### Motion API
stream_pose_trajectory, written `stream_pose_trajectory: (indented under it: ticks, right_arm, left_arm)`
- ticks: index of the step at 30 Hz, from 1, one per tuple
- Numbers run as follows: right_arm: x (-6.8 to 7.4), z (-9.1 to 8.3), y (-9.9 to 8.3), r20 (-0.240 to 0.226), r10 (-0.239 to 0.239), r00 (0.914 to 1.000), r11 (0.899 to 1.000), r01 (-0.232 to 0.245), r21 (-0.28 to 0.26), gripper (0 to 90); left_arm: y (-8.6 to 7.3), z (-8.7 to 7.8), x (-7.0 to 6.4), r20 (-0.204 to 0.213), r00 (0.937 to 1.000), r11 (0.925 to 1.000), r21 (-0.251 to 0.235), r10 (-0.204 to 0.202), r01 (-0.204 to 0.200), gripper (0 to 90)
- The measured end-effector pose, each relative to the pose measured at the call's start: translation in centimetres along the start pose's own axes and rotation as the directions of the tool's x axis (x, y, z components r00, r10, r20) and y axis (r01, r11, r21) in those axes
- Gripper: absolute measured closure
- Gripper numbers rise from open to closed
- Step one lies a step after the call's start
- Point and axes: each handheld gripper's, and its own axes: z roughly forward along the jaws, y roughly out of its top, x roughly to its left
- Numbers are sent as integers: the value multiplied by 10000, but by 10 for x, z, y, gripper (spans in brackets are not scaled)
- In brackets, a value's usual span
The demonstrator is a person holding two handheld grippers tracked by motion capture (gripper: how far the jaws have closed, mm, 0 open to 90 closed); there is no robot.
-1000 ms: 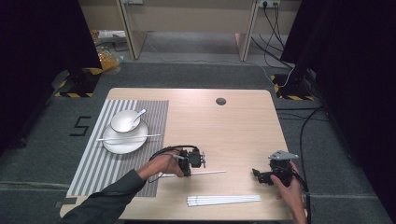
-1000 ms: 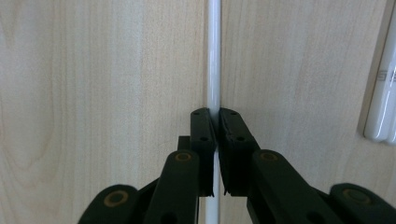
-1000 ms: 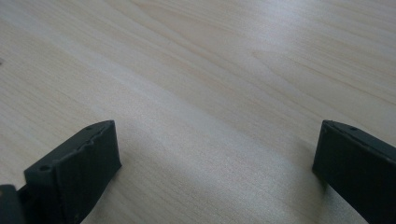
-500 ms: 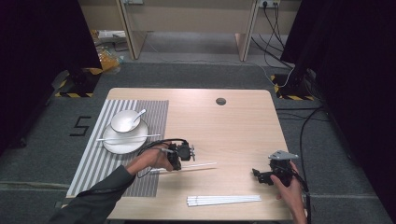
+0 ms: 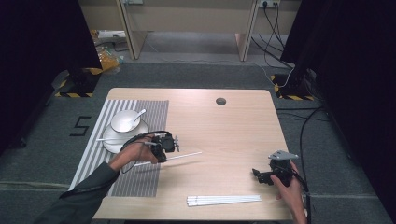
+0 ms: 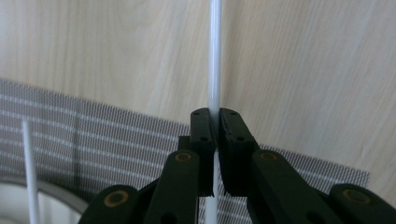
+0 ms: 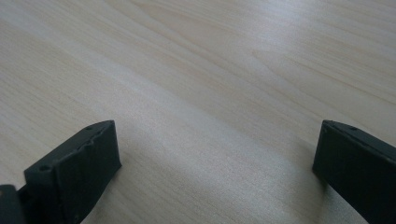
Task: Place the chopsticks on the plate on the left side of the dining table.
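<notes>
Left gripper [image 6: 215, 135] jaws tight on white stick [image 6: 214, 56]; placemat [image 6: 93, 140] beneath.

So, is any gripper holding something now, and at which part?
The left gripper is shut on a white stick, gripping it partway along its length, not at an end. The right gripper is open and holds nothing.

one plate [image 5: 108, 141], one bowl [image 5: 122, 121] (one spoon [image 5: 138, 115])
</notes>
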Motion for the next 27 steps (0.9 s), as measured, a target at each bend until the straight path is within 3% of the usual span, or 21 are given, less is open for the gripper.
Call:
stream_pose_trajectory:
  ticks: [7, 13, 22, 27]
  right_arm:
    - [0, 0, 0, -1, 0, 10000, 10000, 0, -2, 6]
    - [0, 0, 0, 0, 2, 10000, 10000, -2, 0, 6]
    - [0, 0, 0, 0, 1, 10000, 10000, -1, -1, 6]
    - [0, 0, 0, -4, -3, 10000, 10000, 3, -2, 6]
  left_arm:
    - [-31, -4, 13, -277, 9976, 9977, 214, -637, 644, 844]
    - [-52, -14, 25, -808, 9900, 9921, 405, -1154, 1189, 844]
    - [-67, -13, 40, -1200, 9795, 9831, 667, -1615, 1702, 844]
    - [-73, -8, 50, -1517, 9705, 9755, 873, -1874, 2020, 843]
